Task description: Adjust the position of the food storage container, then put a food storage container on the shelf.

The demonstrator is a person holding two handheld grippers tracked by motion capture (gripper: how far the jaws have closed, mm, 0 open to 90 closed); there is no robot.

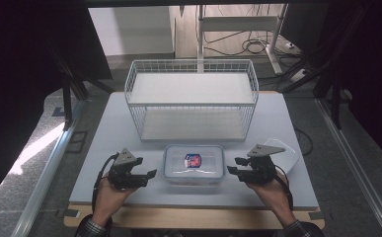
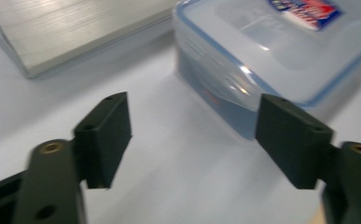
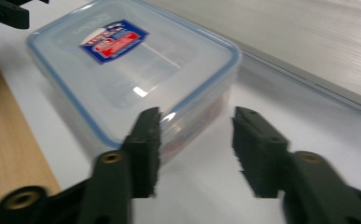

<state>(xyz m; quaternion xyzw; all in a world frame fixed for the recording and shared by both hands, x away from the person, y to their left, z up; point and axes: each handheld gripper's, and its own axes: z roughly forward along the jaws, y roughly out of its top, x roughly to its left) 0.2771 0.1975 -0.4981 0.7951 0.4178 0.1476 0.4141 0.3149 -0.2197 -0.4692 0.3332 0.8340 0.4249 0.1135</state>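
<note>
A clear plastic container (image 1: 194, 164) with a blue-rimmed lid and a red and blue label lies on the white table (image 1: 129, 128) near its front edge. To its left, my left gripper (image 1: 149, 177) points at the box with its jaws open. In the left gripper view the box (image 2: 271, 51) lies just beyond the open left gripper (image 2: 194, 135), with nothing between the pads. My right gripper (image 1: 233, 167) faces the box from the right, also open. In the right gripper view the box's end (image 3: 131, 70) sits just ahead of the right gripper (image 3: 197, 144), with nothing gripped.
A white wire rack (image 1: 191, 98) with two shelves stands behind the container. A white lid-like tray (image 1: 287, 148) lies behind my right hand. A wooden strip (image 1: 193, 217) runs along the table's front. Cables lie on the floor beyond the table.
</note>
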